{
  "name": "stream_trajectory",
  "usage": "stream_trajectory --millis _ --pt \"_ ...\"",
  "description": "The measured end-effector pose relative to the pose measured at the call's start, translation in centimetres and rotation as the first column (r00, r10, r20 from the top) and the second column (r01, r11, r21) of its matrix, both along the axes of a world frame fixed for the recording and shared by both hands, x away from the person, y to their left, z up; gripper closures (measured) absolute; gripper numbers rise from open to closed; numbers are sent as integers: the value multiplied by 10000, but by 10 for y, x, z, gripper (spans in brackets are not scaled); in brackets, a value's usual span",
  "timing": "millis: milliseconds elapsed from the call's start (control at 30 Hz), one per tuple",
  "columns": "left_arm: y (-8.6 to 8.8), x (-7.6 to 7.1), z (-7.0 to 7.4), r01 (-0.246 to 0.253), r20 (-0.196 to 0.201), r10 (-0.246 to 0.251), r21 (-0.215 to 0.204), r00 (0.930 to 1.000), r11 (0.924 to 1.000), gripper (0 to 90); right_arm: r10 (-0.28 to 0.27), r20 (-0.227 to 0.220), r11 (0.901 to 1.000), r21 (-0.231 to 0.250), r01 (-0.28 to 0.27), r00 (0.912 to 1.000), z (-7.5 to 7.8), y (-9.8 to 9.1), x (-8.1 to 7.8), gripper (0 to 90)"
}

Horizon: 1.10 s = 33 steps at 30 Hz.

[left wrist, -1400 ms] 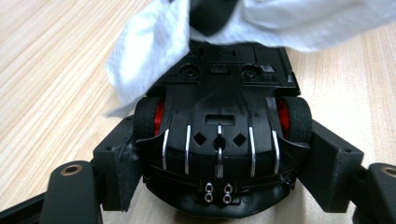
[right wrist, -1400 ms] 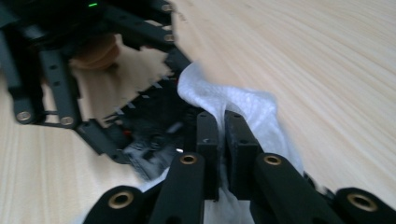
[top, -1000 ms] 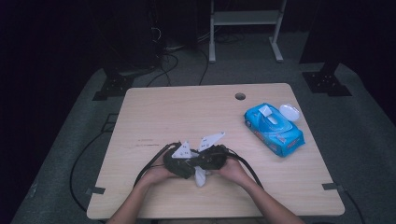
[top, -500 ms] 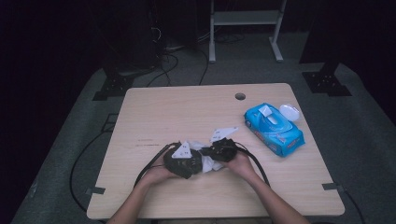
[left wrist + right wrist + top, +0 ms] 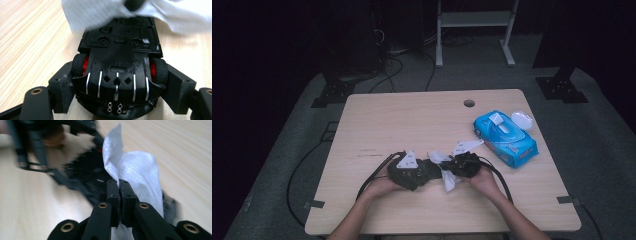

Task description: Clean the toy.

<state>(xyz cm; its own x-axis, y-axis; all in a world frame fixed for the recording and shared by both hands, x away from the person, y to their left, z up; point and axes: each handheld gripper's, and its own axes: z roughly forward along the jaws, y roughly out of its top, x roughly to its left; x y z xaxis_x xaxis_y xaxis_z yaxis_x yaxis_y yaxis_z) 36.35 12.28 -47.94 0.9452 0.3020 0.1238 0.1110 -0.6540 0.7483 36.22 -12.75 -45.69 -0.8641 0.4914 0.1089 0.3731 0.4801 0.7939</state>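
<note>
A black toy car [image 5: 117, 65] with red wheel hubs lies belly-up between the jaws of my left gripper [image 5: 120, 90], which press on its two wheels. In the high view the left gripper [image 5: 412, 172] rests near the table's front edge with the car [image 5: 428, 169] pointing right. My right gripper [image 5: 119, 195] is shut on a white wet wipe [image 5: 135, 170], which drapes over the car's far end [image 5: 92, 170]. The high view shows the right gripper [image 5: 462, 165] just right of the car, with the wipe [image 5: 443, 172] bunched between the two grippers.
A blue pack of wet wipes [image 5: 504, 137] lies at the right of the wooden table [image 5: 412, 120], with a white lid [image 5: 522, 120] beside it. A cable hole [image 5: 469, 103] sits near the far edge. Black cables [image 5: 377, 172] trail off the front.
My right gripper has moved to the right with the wipe, dragging it across the car. The left gripper and the car have stayed put.
</note>
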Motion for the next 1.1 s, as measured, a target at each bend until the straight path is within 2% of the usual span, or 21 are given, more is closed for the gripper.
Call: stream_trajectory --millis 100,200,300,400,467,567,700,800,900,933,1100 --pt "1 0 -1 35 -34 -35 1 10000 10000 228 631 108 9980 4 -631 9979 0 13 -9 871" --pt "2 0 0 66 -14 -66 -20 10000 10000 232 641 227 9977 -225 -636 9977 1 9 -10 871" --pt "3 0 1 65 -66 -66 -91 10000 9999 236 29 176 9994 -352 -23 9998 0 -13 -5 871" --pt "2 0 1 30 -11 -31 -58 10000 10000 234 -622 30 9972 -415 622 9981 -3 -36 -2 871" --pt "1 0 1 8 -6 -8 -68 10000 10000 233 -790 -99 9964 -315 787 9968 -5 -43 -2 871" --pt "1 1 1 47 -10 -47 -49 10000 10000 234 -615 -21 9978 -254 614 9981 -4 -37 -4 872" --pt "0 1 1 70 18 -70 -39 10000 10000 234 122 -76 9999 -107 -123 9999 -1 -12 -8 872" --pt "0 1 0 70 -26 -70 -6 10000 10000 235 821 -91 9966 92 -821 9966 0 7 -13 871" --pt "1 0 -1 95 -69 -96 -70 9999 9999 236 987 -43 9951 -17 -987 9951 1 12 -15 871" --pt "2 0 0 115 -62 -116 -58 9999 9999 237 890 -63 9960 -23 -891 9960 1 9 -14 871" --pt "1 0 1 152 -57 -153 -88 9999 9998 240 -304 -163 9991 -293 299 9994 0 -24 -3 871"
